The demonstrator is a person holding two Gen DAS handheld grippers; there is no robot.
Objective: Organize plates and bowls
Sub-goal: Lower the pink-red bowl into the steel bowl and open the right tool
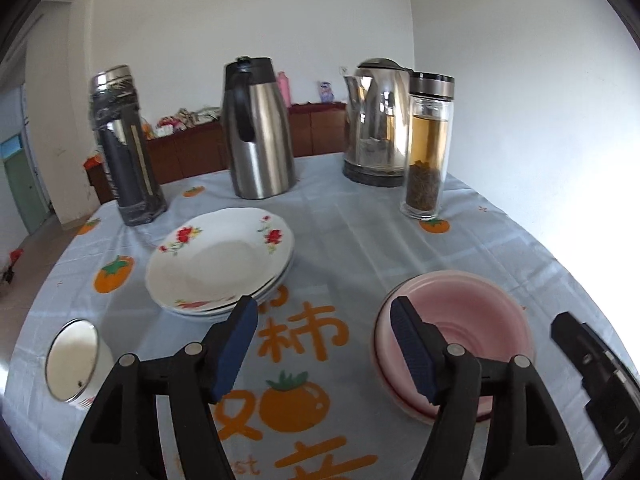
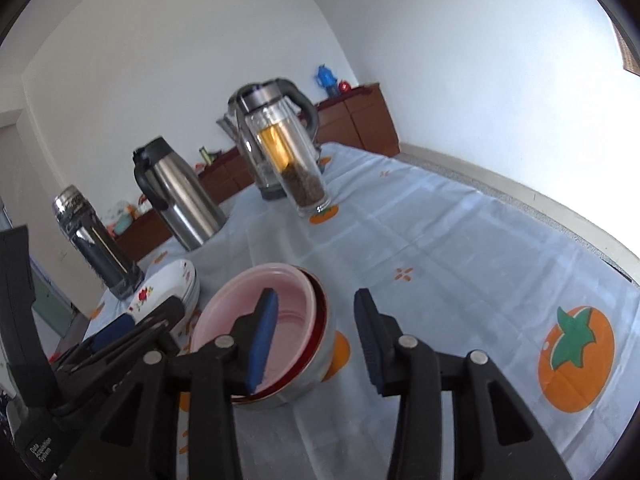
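Note:
A stack of white plates with red flowers (image 1: 220, 256) lies on the pale blue tablecloth, just beyond my left gripper's left finger. My left gripper (image 1: 324, 308) is open over the cloth between the plates and the pink bowl (image 1: 472, 312), with nothing between its pads. In the right wrist view the pink bowl (image 2: 288, 300) sits nested in a white, red-rimmed bowl (image 2: 316, 344). My right gripper (image 2: 316, 300) is open at the bowls' right rim: its left finger shows in front of the pink inside, its right finger outside. The plates (image 2: 176, 280) lie to the left.
Along the far side stand a dark flask (image 1: 124, 148), a steel carafe (image 1: 258, 132), a steel kettle (image 1: 376, 124) and a glass tea bottle (image 1: 428, 148). An enamel mug (image 1: 72, 360) stands at the near left. The table edge (image 2: 560, 220) curves along the right.

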